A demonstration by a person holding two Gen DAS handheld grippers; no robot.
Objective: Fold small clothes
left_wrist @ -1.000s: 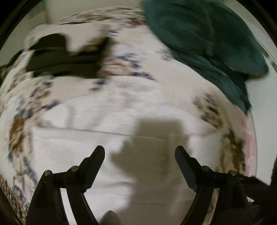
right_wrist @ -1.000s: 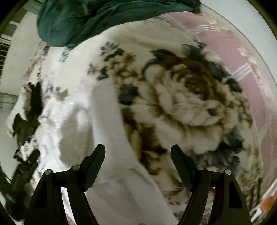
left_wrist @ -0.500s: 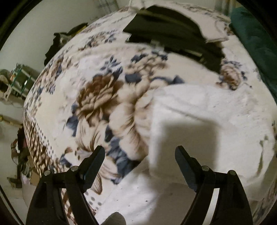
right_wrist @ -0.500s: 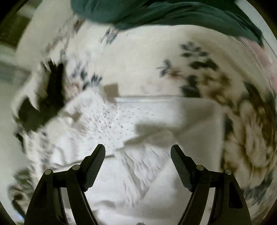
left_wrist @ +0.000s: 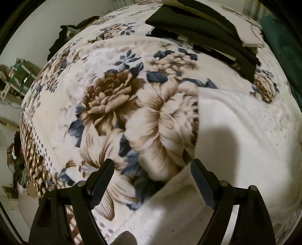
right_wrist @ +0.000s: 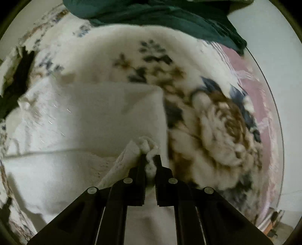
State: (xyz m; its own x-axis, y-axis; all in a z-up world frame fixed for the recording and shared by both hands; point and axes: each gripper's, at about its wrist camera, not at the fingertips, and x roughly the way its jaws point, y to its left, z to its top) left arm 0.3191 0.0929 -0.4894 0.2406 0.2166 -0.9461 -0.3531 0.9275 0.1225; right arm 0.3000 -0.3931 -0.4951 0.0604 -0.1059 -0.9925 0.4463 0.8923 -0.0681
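Note:
A white garment (left_wrist: 245,143) lies spread on a flowered blanket (left_wrist: 105,101), filling the right and lower part of the left wrist view. My left gripper (left_wrist: 151,173) hovers open over its left edge, with nothing between its fingers. In the right wrist view the same white garment (right_wrist: 79,116) lies flat, and my right gripper (right_wrist: 150,160) is shut on a bunched fold near its right edge. The pinched cloth puffs up between the fingertips.
Folded black clothes (left_wrist: 203,32) lie stacked at the far side of the blanket, also seen as black clothes (right_wrist: 18,75) at the left. A dark green garment (right_wrist: 169,17) is heaped at the back. The blanket's checked border (left_wrist: 35,165) marks the bed's left edge, with floor clutter beyond.
My right gripper has closed on a fold of the white garment near its right edge. My left gripper swung left from over the garment to its left edge and stayed open.

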